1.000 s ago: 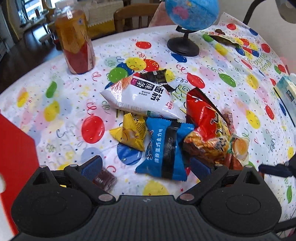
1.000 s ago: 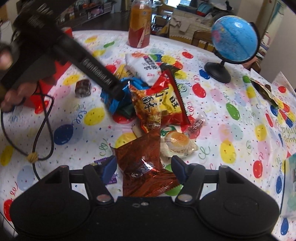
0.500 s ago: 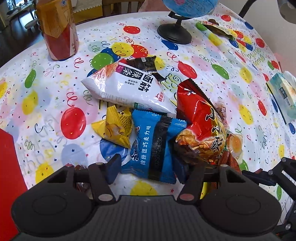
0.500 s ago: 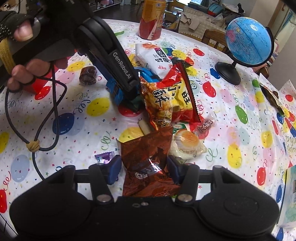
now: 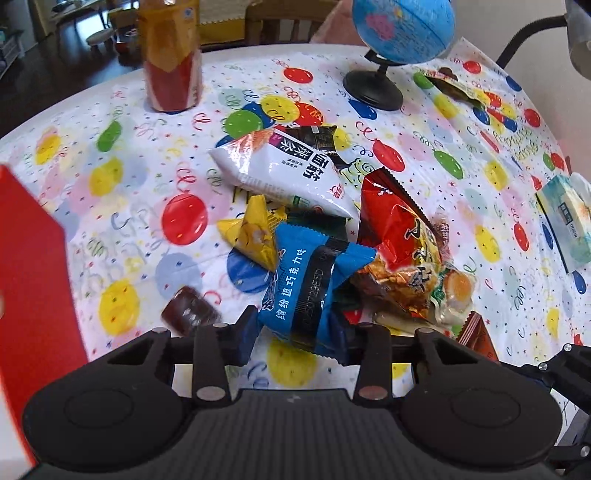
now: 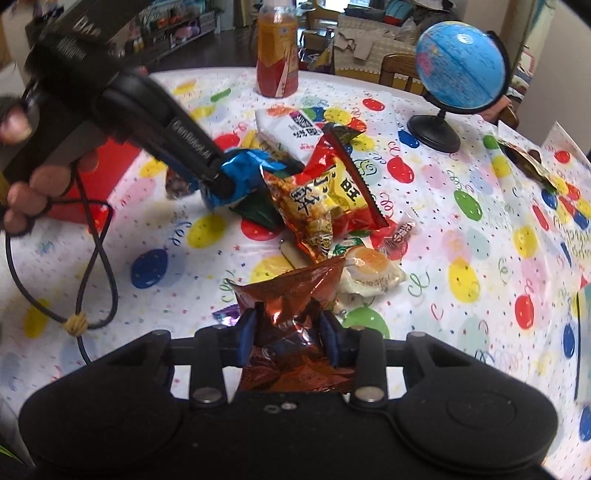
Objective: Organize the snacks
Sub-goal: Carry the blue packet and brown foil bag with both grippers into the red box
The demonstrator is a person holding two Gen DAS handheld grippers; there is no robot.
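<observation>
A pile of snacks lies mid-table. My left gripper point(image 5: 295, 332) is shut on a blue chocolate packet point(image 5: 314, 284) and holds it lifted off the table; the packet also shows in the right wrist view point(image 6: 240, 173). My right gripper point(image 6: 288, 336) is shut on a crumpled brown foil packet point(image 6: 291, 295), lifted a little. Beside them lie a white packet point(image 5: 284, 173), a red-and-yellow snack bag point(image 5: 399, 251), a yellow triangular packet point(image 5: 255, 232), a small brown sweet point(image 5: 188, 314) and a wrapped bun point(image 6: 369, 269).
A red box point(image 5: 33, 280) stands at the left edge. A drink bottle point(image 5: 170, 55) and a globe point(image 5: 399, 33) stand at the back. A tissue pack point(image 5: 569, 218) lies at the right, and an opened wrapper point(image 5: 454, 85) at the far right.
Both grippers closed on their packets. The left one lifted the blue packet off the pile; the right one pinched and raised the brown foil packet.
</observation>
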